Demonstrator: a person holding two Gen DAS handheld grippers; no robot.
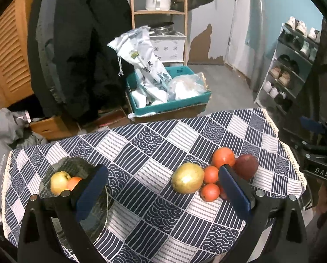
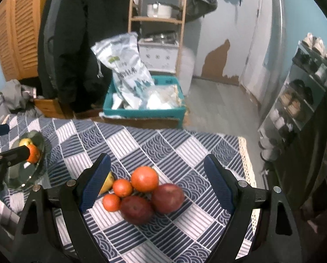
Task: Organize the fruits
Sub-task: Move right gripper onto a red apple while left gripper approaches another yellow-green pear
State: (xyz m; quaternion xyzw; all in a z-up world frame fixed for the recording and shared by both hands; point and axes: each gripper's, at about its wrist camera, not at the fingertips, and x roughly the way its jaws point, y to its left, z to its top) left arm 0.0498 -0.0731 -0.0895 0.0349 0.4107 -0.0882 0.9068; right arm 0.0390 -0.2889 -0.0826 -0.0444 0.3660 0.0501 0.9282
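Observation:
A glass plate [image 1: 93,219] at the table's left holds a yellow apple [image 1: 59,183] and an orange [image 1: 74,183]. My left gripper [image 1: 163,168] hangs open over the cloth between the plate and the fruit pile, with nothing in it. The pile has a yellow pear [image 1: 187,180], a large orange [image 1: 223,156], two small oranges [image 1: 209,191] and a red apple [image 1: 246,166]. My right gripper [image 2: 155,160] stands open above the pile, around the large orange [image 2: 144,178] and two red apples [image 2: 167,198], touching none. Its left finger hides most of the pear [image 2: 107,184].
The table wears a blue-and-white patterned cloth [image 2: 141,146]; its right edge runs close to the pile. Beyond the far edge stand a teal crate [image 2: 141,111] of bags, a wooden shelf [image 2: 156,19] and a shoe rack [image 2: 299,92]. The plate [image 2: 20,175] shows at far left.

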